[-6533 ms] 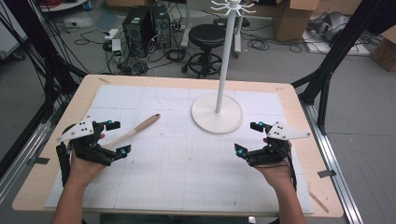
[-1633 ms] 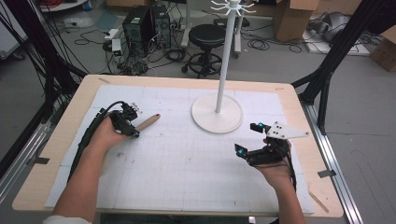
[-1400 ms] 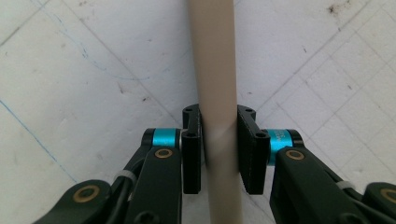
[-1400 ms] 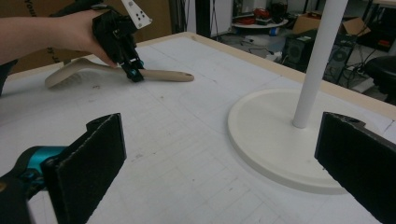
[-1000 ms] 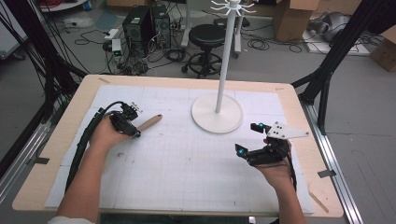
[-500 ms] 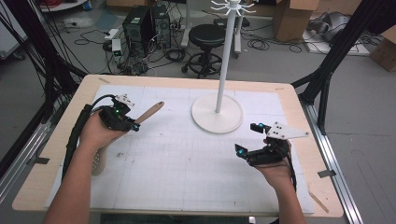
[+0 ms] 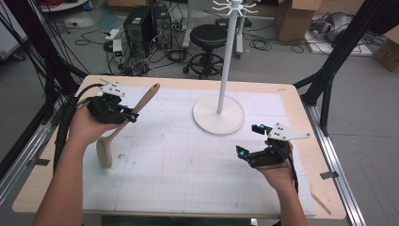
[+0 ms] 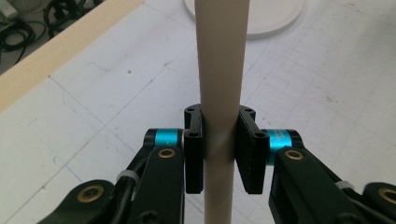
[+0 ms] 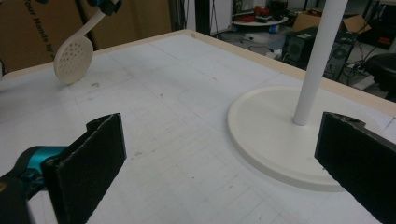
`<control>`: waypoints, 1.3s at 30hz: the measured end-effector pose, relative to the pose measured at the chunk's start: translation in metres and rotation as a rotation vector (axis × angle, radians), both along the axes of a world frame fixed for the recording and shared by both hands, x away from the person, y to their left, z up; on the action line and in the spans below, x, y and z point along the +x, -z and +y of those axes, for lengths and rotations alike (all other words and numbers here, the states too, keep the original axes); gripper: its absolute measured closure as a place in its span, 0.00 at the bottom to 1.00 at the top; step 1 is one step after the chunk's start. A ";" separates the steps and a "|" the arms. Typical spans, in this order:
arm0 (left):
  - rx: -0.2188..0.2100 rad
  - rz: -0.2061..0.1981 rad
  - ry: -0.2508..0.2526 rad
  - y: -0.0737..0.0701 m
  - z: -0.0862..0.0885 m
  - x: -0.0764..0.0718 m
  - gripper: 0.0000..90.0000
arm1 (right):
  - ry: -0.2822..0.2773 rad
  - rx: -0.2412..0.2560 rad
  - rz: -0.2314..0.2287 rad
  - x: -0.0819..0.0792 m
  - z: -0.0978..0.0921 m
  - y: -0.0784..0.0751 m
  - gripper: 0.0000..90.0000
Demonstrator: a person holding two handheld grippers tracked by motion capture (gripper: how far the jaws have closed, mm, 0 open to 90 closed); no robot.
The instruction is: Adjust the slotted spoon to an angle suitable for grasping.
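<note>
Your left gripper (image 7: pixel 126 114) sits at about ten o'clock on the table (image 7: pixel 291 101), and its two black pads are closed tight on the handle of a pale slotted spoon (image 7: pixel 123 128). In the left gripper view, the handle (image 8: pixel 218 88) runs straight up between the jaws, pinched from both sides, with the gridded white mat (image 8: pixel 327 116) beneath it.

From above, the spoon is tilted: its handle end points up toward one o'clock, and its round head hangs low at about seven o'clock from the grip, close to the mat; you cannot tell from the high view whether it touches. In the right gripper view, the perforated head (image 9: pixel 74 59) appears far off at eleven o'clock, just above or at the mat surface.

Your right gripper (image 7: pixel 254 140) rests at about four o'clock on the table, with its jaws spread wide and nothing between them. In its own view, the two pads (image 9: pixel 95 154) stand well apart, framing bare mat.

The white stand (image 7: pixel 219 113) is at twelve o'clock, its round base flat on the mat and its pole (image 9: pixel 317 60) rising upright, just ahead of the right gripper.
</note>
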State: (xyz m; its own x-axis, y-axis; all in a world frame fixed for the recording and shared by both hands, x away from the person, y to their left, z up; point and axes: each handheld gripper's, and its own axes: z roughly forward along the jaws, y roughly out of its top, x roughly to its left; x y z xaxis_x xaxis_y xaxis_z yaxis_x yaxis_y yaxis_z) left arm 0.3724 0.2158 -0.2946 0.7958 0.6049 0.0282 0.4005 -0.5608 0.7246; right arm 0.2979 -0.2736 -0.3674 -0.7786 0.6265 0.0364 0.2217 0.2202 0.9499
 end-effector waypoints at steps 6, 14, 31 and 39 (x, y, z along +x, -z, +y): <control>-0.045 -0.042 0.026 -0.019 0.004 -0.005 0.83 | 0.000 -0.001 0.006 0.000 0.001 0.000 0.01; -0.114 -0.084 0.083 -0.037 0.006 -0.011 0.83 | 0.001 0.001 0.008 0.000 0.001 0.001 0.01; -0.253 -0.118 0.262 -0.057 -0.012 -0.021 0.83 | 0.001 0.006 0.005 0.000 -0.001 0.001 0.01; -0.287 -0.122 0.362 -0.063 -0.029 -0.027 0.83 | 0.001 0.005 0.006 0.000 -0.001 0.001 0.01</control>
